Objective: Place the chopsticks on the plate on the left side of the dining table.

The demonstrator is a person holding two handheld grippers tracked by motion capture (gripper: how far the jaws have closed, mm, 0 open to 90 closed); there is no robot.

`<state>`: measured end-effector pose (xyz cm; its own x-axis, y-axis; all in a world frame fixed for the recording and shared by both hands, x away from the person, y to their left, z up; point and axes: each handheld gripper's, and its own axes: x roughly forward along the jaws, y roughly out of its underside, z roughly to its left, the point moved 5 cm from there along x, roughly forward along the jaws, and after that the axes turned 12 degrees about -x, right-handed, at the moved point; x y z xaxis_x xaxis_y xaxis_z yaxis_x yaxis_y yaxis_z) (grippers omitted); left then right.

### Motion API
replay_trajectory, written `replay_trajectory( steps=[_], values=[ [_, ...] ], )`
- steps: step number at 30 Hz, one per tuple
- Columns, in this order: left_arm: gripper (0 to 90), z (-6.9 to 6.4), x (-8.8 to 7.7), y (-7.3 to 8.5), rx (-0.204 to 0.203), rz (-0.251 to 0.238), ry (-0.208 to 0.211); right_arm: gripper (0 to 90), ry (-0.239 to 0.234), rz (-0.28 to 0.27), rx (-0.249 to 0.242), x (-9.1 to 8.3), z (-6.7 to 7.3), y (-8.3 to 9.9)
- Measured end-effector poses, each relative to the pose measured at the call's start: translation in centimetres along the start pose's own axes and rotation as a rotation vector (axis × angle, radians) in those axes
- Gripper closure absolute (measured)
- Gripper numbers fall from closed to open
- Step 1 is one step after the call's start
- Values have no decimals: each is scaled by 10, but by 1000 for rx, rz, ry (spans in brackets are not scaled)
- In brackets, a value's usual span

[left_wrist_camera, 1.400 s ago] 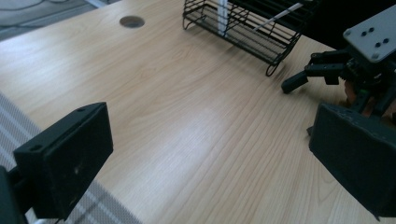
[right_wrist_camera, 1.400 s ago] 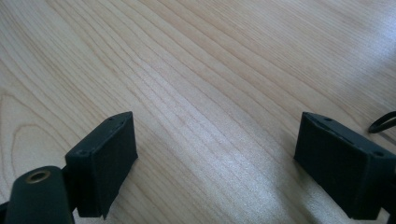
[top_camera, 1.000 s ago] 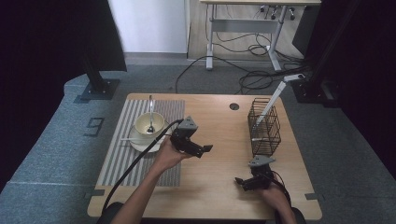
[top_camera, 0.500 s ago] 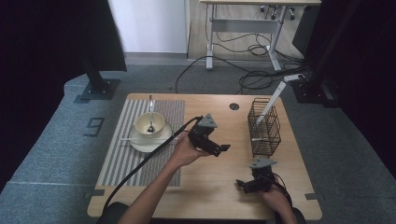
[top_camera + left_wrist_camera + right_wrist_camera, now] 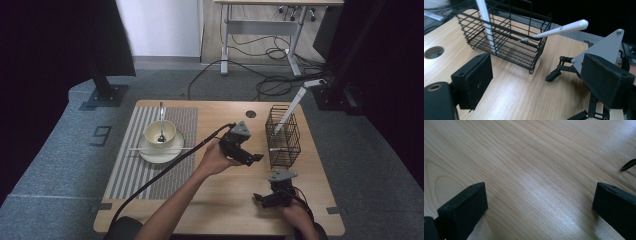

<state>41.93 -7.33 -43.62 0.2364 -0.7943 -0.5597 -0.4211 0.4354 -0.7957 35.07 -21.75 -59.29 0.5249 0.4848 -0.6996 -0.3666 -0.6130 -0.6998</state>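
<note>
While its jaws have just been closing a little with nothing between them, the left gripper [image 5: 252, 157] hangs open near the wire basket [image 5: 283, 136]; the right gripper [image 5: 261, 198] rests wide open, empty.

On the desk [image 5: 220, 200], a bowl [image 5: 160, 132] sits on a plate [image 5: 161, 150] at left; the wire basket [image 5: 283, 136] stands right, holding two sticks [image 5: 559, 29].
</note>
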Motion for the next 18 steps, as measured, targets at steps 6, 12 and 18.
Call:
replay_trajectory(
  steps=[6, 12, 18],
  values=[
    [131, -13, 16, -11, 40, 16, 23, 0, 0, 0, 0, 0, 0, 0],
    [155, -20, 32, -18, 85, 38, 6, 0, 0, 1, -1, 0, 0, 0],
    [285, -19, 42, -19, 101, 53, 3, 0, 1, 0, -1, 0, 0, 0]
  ],
)
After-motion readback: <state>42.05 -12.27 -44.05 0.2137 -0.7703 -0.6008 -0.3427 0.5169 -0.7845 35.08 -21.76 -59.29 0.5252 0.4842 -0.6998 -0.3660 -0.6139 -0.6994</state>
